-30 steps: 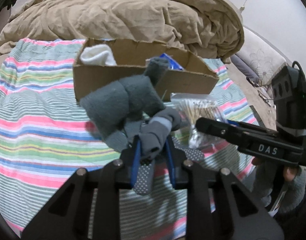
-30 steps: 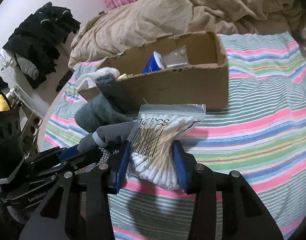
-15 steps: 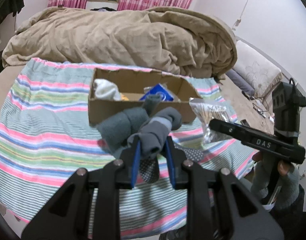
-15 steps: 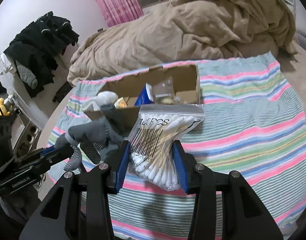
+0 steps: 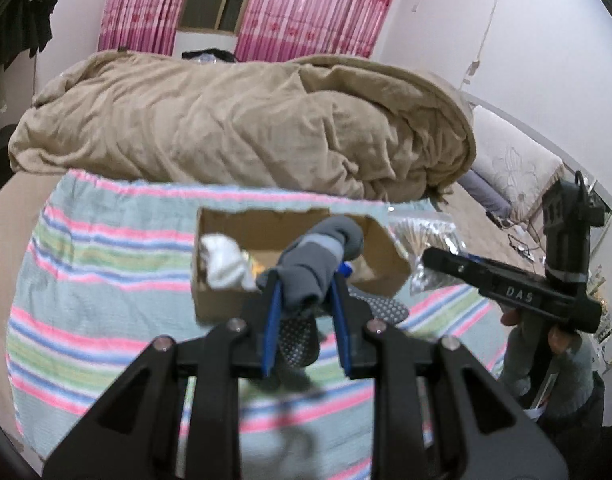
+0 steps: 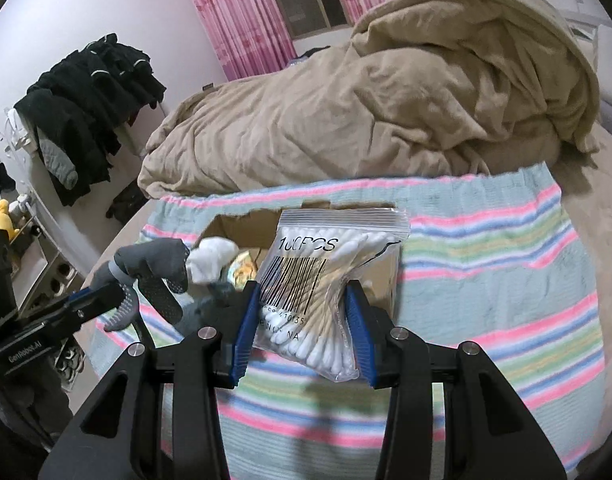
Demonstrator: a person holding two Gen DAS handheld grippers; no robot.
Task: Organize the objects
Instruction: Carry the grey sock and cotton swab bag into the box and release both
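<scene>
My left gripper (image 5: 306, 280) is shut on a grey sock (image 5: 314, 264) with dotted grip soles and holds it in the air in front of the cardboard box (image 5: 226, 304). The sock also shows in the right wrist view (image 6: 154, 272). My right gripper (image 6: 304, 300) is shut on a clear bag of cotton swabs (image 6: 322, 280), held above the near side of the box (image 6: 386, 276). The bag also shows in the left wrist view (image 5: 426, 240). The box holds a white cloth (image 5: 226, 260) and a blue item, mostly hidden.
The box sits on a striped blanket (image 5: 106, 280) on a bed. A crumpled tan duvet (image 5: 246, 128) lies behind the box. Dark clothes (image 6: 86, 100) hang at the left by the wall. Pink curtains (image 5: 298, 8) hang at the back.
Both grippers have risen and pulled back from the box with their loads. The box now looks smaller and lower, and more of its inside shows.
</scene>
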